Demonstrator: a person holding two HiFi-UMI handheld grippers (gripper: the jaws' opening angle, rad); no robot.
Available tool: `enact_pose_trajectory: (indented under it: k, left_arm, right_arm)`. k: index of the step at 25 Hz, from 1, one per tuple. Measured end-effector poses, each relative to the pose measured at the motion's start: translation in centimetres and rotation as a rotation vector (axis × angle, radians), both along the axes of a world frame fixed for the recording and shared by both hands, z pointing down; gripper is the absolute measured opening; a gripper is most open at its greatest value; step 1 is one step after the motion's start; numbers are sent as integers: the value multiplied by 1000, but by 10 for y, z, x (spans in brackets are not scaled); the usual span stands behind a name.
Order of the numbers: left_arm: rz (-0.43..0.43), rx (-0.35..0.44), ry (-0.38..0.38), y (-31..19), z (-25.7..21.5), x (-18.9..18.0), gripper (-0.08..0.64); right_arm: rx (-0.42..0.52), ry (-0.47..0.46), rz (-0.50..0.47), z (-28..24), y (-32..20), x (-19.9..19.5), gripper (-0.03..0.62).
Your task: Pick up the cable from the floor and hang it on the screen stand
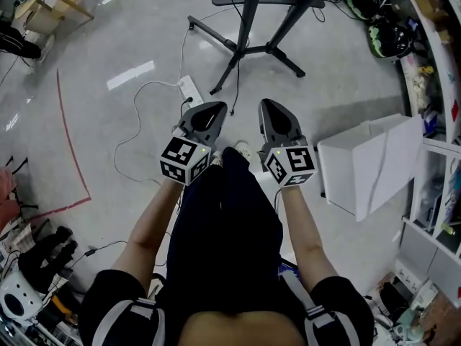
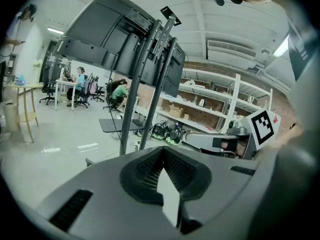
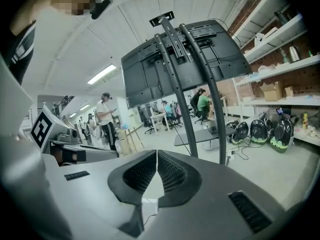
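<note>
Nothing is done yet. The 2 claws, left claw (image 1: 216,107) and right claw (image 1: 268,105), are pressed together and empty. The white cable (image 1: 135,117) lies on the floor (image 1: 101,34) near the screen stand (image 1: 245,20), unhung.

- At 12 o'clock the screen stand's (image 1: 243,47) splayed legs bar your way forward.
- At 3 o'clock a white box (image 1: 364,164) stands near, closing that side.
- From 9 to 11 o'clock you have open floor (image 1: 94,99), crossed only by the thin cable (image 1: 134,114).
</note>
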State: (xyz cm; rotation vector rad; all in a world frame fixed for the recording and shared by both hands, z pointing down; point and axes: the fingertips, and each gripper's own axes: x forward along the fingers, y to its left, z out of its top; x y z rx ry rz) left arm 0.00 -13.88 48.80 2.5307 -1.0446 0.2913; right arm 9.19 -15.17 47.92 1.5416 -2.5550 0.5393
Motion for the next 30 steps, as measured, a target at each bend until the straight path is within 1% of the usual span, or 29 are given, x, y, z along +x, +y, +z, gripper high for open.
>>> enact_pose_trajectory:
  k: [5,9,13,18,23,30]
  left_arm:
    - [-6,-29,14,-6,26,0,8]
    - [-44,-61,57,-13,49,-4,8]
    - [-78,-79,61,-22,74,-4,8]
    - [-76,-75,77,-27,97,-2,8]
    - [-81,-84,64,-32,126,0,8]
    - [-81,-105,42,-27,173,-7,8]
  right_arm:
    - [-36,23,-55,29,-14,1,25]
    - [-52,59,-44,54,-28,3,25]
    - [-62,29,-17,77,-41,5,25]
    - [-87,24,-45,111,-48,-1,25]
    - [-96,28,-53,145,-54,4,25]
    - [-123,59,-61,197,-58,8,25]
